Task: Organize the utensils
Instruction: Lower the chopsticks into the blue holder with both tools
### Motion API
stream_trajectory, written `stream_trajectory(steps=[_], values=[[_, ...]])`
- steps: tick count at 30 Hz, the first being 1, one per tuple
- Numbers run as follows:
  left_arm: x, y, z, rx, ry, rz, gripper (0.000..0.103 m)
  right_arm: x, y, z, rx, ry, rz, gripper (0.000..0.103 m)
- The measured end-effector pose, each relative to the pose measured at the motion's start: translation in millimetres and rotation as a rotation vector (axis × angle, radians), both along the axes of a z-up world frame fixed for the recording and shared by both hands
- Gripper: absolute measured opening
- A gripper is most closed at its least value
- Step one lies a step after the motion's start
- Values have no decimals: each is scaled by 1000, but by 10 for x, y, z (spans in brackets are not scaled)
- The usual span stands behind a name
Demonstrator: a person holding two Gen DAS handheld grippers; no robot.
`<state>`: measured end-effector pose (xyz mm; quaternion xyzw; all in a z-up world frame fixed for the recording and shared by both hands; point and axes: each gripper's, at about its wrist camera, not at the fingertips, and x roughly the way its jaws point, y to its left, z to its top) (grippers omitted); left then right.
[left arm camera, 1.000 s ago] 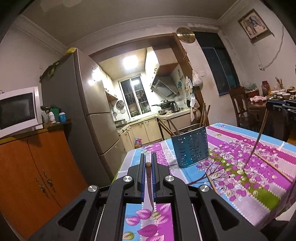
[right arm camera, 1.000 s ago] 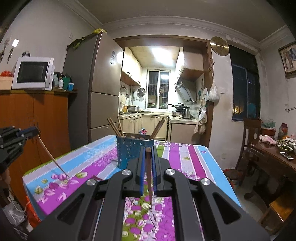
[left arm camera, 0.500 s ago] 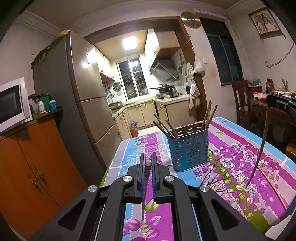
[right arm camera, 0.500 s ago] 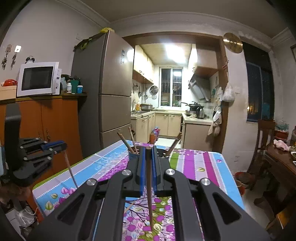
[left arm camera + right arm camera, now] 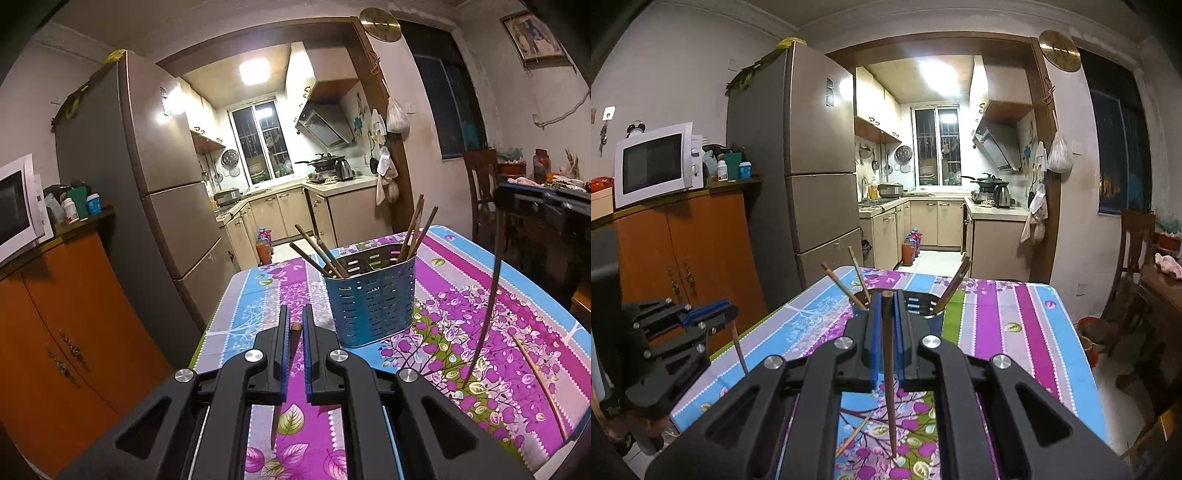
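A blue perforated utensil holder [image 5: 371, 297] stands on the floral tablecloth [image 5: 480, 332] with several brown chopsticks [image 5: 415, 225] leaning in it. My left gripper [image 5: 295, 325] is shut on a chopstick [image 5: 282, 384] that hangs point down, just left of and nearer than the holder. My right gripper [image 5: 886, 308] is shut on another chopstick [image 5: 889, 373], point down, directly in front of the holder [image 5: 916, 302], which it mostly hides. The right gripper [image 5: 543, 203] shows at the right of the left wrist view with its chopstick [image 5: 487, 306]. The left gripper [image 5: 701, 317] shows at left in the right wrist view.
A loose chopstick [image 5: 539, 376] lies on the cloth at the right; another [image 5: 855, 434] lies below my right gripper. An orange cabinet [image 5: 687, 258] with a microwave [image 5: 653, 164] and a fridge [image 5: 809, 177] stand left of the table. A wooden chair [image 5: 1134, 258] is at the right.
Both grippers have moved closer to the holder and risen, each still holding its chopstick. The holder now sits larger and nearer in both views.
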<state>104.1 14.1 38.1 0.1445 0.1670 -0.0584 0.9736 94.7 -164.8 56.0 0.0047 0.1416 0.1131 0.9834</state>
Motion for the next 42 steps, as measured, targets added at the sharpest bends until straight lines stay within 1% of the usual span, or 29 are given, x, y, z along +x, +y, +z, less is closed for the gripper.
stream_trajectory(steps=[10,14,18,22,23,26,28,31,34,36,39,42], values=[[207,-158,115,10,-7,-16,7,336,7,192,-6,1,2,5],[334,-233,239,9,-23,-24,7,471,-32,336,-3,-19,-3,5],[496,-324,465,-7,-41,-55,7,645,-66,519,10,-41,-14,5],[747,-364,871,-85,-56,-109,7,788,-110,758,46,-81,-21,5],[830,-362,1013,-123,-62,-127,7,819,-121,823,54,-97,-24,5],[1048,-382,1302,-198,-79,-156,7,929,-159,966,75,-145,-39,5],[1226,-409,1450,-237,-92,-157,7,1037,-187,1016,93,-157,-47,5],[1392,-444,1552,-282,-120,-168,7,1209,-224,1023,108,-169,-59,5],[1572,-469,1537,-322,-129,-175,7,1405,-247,906,122,-159,-63,5],[1712,-518,1418,-333,-117,-174,7,1562,-269,744,138,-134,-68,5],[1885,-619,1125,-298,-89,-167,7,1718,-270,485,150,-84,-70,5],[1942,-644,870,-264,-72,-166,7,1814,-243,168,146,-48,-64,5]])
